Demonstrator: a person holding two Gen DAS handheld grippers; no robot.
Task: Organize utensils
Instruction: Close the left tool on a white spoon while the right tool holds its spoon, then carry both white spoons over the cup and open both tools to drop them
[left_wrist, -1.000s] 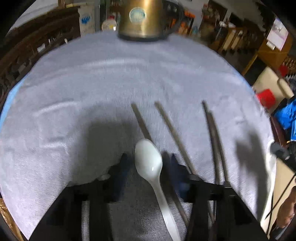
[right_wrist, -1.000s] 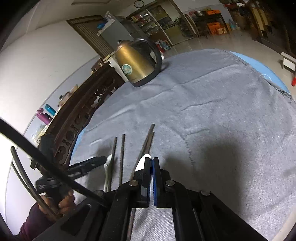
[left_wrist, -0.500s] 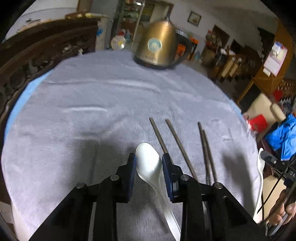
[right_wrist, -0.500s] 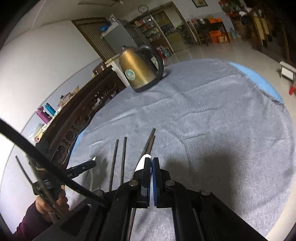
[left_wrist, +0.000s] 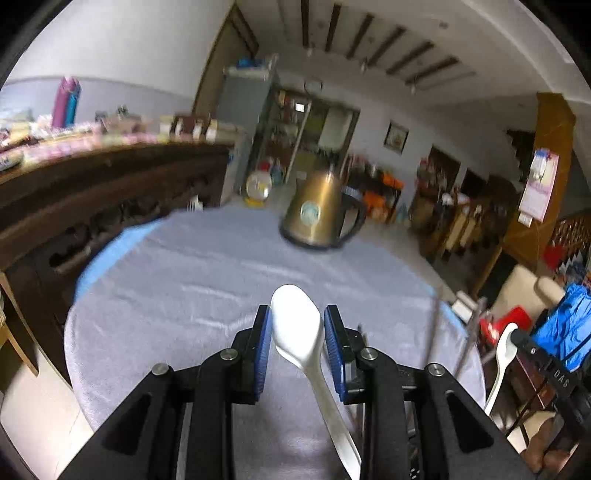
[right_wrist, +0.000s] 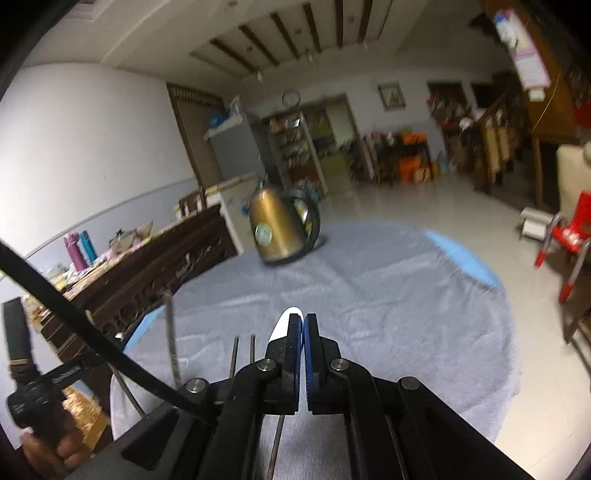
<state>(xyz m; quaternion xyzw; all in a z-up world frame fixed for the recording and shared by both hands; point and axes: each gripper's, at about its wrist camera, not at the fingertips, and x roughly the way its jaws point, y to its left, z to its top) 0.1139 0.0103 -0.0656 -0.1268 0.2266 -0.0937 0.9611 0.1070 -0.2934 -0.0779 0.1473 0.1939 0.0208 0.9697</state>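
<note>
In the left wrist view my left gripper (left_wrist: 297, 347) is shut on a white spoon (left_wrist: 301, 332), bowl forward, lifted above the grey cloth (left_wrist: 184, 280). In the right wrist view my right gripper (right_wrist: 303, 354) is shut on a second white spoon (right_wrist: 282, 325), whose tip shows left of the fingers; that spoon also shows at the right of the left wrist view (left_wrist: 504, 354). Dark chopsticks (right_wrist: 242, 354) lie on the cloth below the right gripper; some show blurred in the left wrist view (left_wrist: 432, 332).
A brass kettle (left_wrist: 319, 214) stands at the far side of the round table, also in the right wrist view (right_wrist: 275, 229). A dark carved wooden sideboard (left_wrist: 92, 195) runs along the left. A red chair (right_wrist: 569, 236) stands on the floor to the right.
My left gripper closed on the spoon and lifted it off the cloth, tilting up. My right gripper rose too, still shut on its spoon. The chopsticks stayed on the cloth.
</note>
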